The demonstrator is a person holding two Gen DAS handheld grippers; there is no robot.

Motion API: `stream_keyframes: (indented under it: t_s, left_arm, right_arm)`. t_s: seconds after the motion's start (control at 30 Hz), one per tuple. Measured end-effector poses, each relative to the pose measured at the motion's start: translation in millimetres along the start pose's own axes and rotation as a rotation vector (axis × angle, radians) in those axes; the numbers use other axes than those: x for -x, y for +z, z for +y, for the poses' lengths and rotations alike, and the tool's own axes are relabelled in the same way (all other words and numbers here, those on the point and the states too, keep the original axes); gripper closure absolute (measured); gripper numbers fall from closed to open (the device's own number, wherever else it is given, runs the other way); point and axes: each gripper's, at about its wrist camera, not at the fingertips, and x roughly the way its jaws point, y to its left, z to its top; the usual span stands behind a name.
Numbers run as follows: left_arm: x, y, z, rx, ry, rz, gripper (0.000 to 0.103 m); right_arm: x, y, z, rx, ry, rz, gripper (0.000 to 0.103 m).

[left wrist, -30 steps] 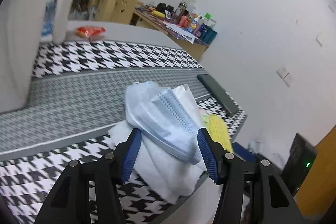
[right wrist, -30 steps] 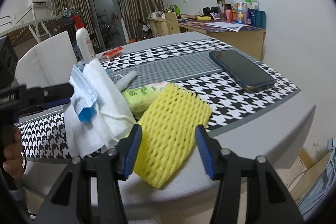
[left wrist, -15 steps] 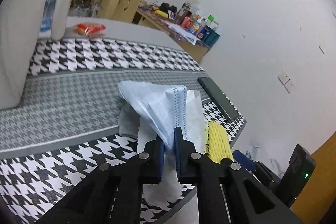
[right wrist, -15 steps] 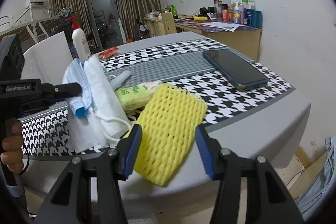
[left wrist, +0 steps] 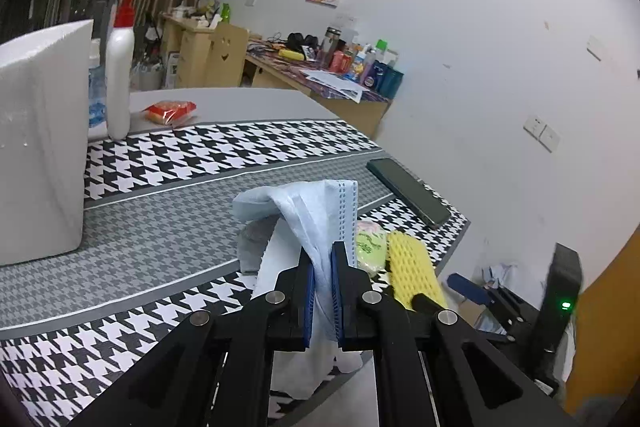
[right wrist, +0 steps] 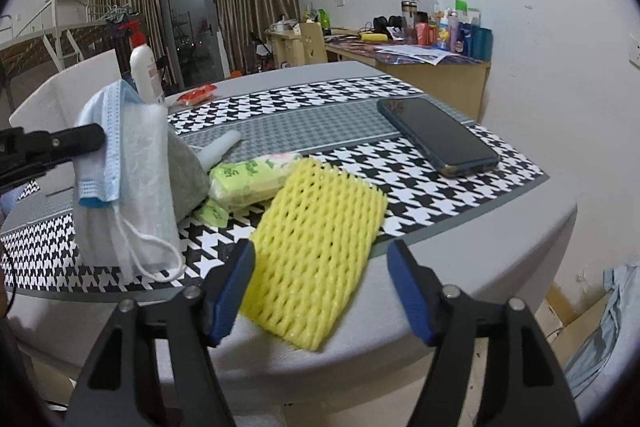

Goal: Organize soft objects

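Note:
My left gripper is shut on a pale blue face mask together with a white cloth, both lifted off the table; from the right wrist view the mask and cloth hang from the black left gripper, ear loop dangling. A yellow foam net sleeve lies at the table's near edge between the fingers of my right gripper, whose jaws are opening and stand apart from it. A green tissue pack lies just behind the sleeve.
A dark phone lies on the houndstooth cloth to the right. A white foam box, a pump bottle and a red snack packet stand at the back left. A small white tube lies behind the cloth.
The left gripper closed on the mask and cloth and raised them off the table. The right gripper's jaws spread wider around the yellow sleeve, which has not moved.

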Motion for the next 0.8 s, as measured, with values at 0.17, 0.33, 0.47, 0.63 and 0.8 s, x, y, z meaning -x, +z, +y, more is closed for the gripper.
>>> stream_keyframes:
  t_s: [0.17,0.33,0.47,0.63,0.8]
  left_arm:
    - [10,-4,-4,-0.047,0.008,-0.02,0.095]
    - [11,-9,2,-0.038,-0.003,-0.012,0.095]
    - [13,-13,6,-0.032,0.001,-0.009,0.095]
    - [15,-16,9,-0.029,0.003,-0.01,0.095]
    - [13,-17,10,-0.027,-0.003,0.001,0.095]
  right_arm:
    - [-9,-1,1,-0.001,0.012,0.037,0.055]
    - [-7,0,8,0.017,0.054,0.047,0.082]
    - [0,1,9,0.022,0.04,0.028,0.084]
    - [5,5,9,0.022,-0.012,0.013,0.048]
    - [-5,6,4,0.005,-0.027,0.035,0.03]
